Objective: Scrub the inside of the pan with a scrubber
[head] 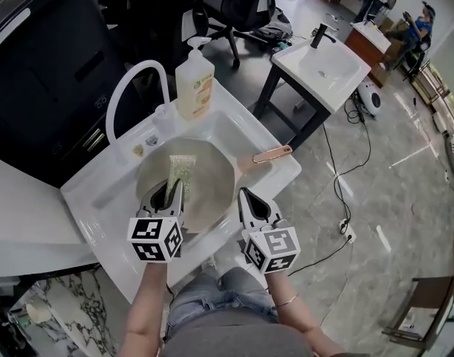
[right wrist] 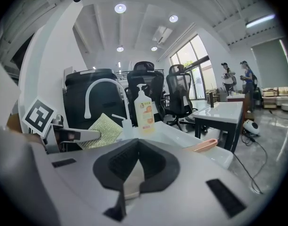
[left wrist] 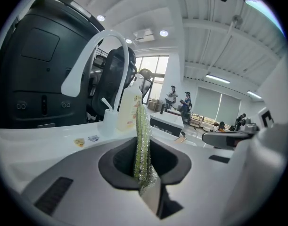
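The head view looks down on a white sink (head: 100, 214) with one pan (head: 212, 188) lying in its basin. The pan's pinkish handle (head: 270, 155) reaches over the right edge of the sink. Only this view shows the inside of the pan. The left gripper (head: 171, 187) holds one green-yellow scrubber (head: 180, 171) over the pan, on its left half. I cannot tell whether the scrubber touches the bottom. The right gripper (head: 244, 193) is at the near right rim of the pan.

In the left gripper view the jaws are clenched on the lower end of the scrubber (left wrist: 143, 145), which stands up thin between them. The pan is not visible here. The right gripper view shows its own jaws (right wrist: 134, 173) pressed together with nothing between them. It also shows the flat side of the scrubber (right wrist: 103, 128) at the left and the end of the handle (right wrist: 205, 145) at the right.

One soap bottle (head: 195, 80) stands at the far edge of the sink, beside one white curved faucet (head: 134, 80). A second, smaller sink (head: 323, 67) on dark legs stands further away to the right.

The room has a shiny grey stone floor and white ceiling lights. The right gripper view shows two black office chairs (right wrist: 144, 84) (right wrist: 179, 93) and two people (right wrist: 226, 79) (right wrist: 247, 76) standing far behind.
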